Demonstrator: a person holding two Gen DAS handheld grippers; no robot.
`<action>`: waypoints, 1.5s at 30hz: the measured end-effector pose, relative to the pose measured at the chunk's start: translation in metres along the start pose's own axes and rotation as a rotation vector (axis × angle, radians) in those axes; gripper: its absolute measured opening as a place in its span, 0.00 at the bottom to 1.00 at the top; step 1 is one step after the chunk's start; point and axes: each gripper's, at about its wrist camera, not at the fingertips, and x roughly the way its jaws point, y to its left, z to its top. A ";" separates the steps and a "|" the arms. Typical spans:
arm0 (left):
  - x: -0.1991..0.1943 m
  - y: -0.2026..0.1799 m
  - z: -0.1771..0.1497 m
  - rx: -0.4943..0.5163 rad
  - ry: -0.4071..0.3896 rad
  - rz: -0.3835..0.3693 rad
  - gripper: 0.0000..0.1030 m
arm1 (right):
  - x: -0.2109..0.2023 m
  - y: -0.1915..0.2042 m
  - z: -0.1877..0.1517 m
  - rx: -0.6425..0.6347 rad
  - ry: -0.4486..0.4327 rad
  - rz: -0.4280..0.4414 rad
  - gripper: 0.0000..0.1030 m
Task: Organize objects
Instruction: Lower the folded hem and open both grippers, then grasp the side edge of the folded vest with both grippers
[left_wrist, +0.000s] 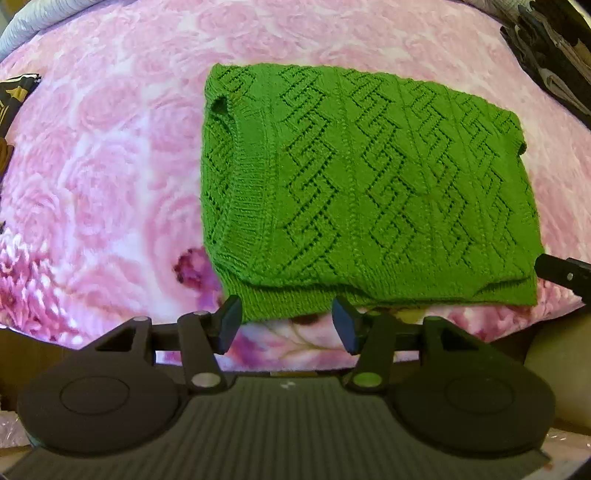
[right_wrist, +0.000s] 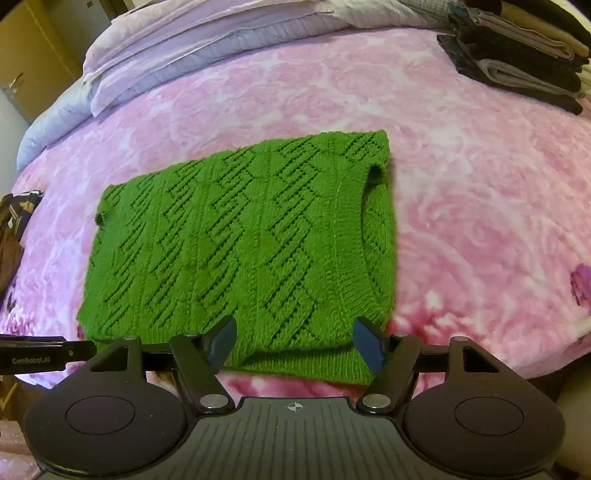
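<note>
Left wrist: sweater (left_wrist: 362, 192) lies folded flat on the pink blanket (left_wrist: 103, 177). Left gripper (left_wrist: 286, 325) is parted, nothing between the jaws, just off the near hem.

Right wrist: right gripper (right_wrist: 293, 341) is wide, empty, over the near edge of the sweater (right_wrist: 243, 243). Clothes stack (right_wrist: 517, 55) sits far right. The knit is soft, light and floppy; 2 near corners look like the best pinch points.

A green zigzag-lace knit sweater (right_wrist: 240, 251) is lying on the pink rose-patterned blanket (right_wrist: 480, 184); behind it, lilac bedding (right_wrist: 184, 74) is showing.
</note>
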 end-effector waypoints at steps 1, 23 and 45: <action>-0.001 -0.001 0.000 0.001 0.001 0.000 0.50 | -0.001 0.000 -0.001 0.000 0.000 -0.001 0.65; 0.002 -0.009 0.005 0.018 -0.012 -0.010 0.51 | -0.005 -0.023 -0.005 0.063 -0.017 -0.001 0.65; 0.017 0.041 0.026 0.065 -0.244 -0.152 0.49 | 0.028 -0.087 -0.018 0.291 -0.155 0.129 0.64</action>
